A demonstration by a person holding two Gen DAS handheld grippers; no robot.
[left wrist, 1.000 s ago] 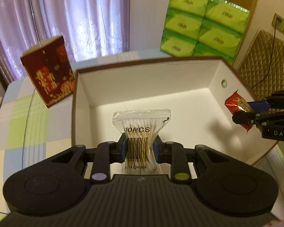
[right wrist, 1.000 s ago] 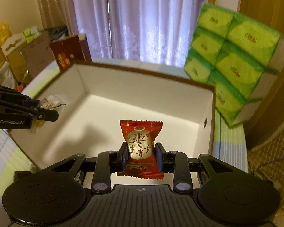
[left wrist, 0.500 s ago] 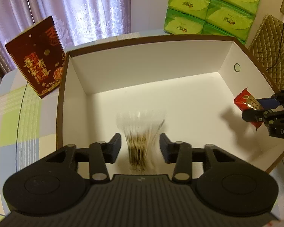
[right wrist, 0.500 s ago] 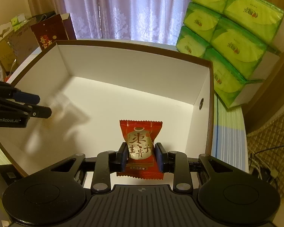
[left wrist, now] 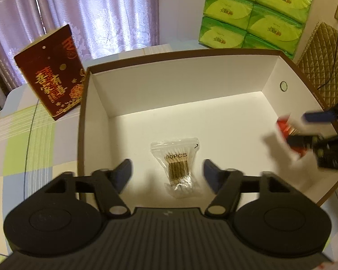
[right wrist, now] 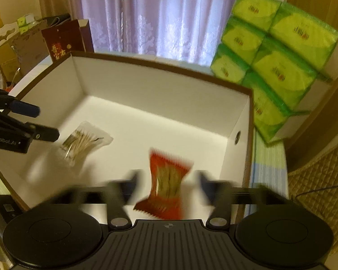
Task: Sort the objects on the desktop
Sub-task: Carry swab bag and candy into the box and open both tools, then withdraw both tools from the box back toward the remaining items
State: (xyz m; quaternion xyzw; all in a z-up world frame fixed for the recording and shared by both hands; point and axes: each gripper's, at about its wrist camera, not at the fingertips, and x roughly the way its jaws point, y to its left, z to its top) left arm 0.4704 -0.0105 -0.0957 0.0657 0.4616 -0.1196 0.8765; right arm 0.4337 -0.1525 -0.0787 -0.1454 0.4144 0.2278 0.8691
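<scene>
1. The left gripper has its blue-padded fingers spread wide apart, holding nothing.
2. Between and just beyond those fingers, the clear plastic bag of cotton swabs lies flat on the floor of the white, brown-rimmed cardboard box.
3. The right gripper is motion-blurred, with fingers apart; the red foil-wrapped candy sits blurred between them, touching neither, above the box floor.
4. Beyond the box's far left corner, a dark red, gold-printed carton stands on the checked worktop.
5. Stacked green tissue packs stand beyond the right fingers.
</scene>
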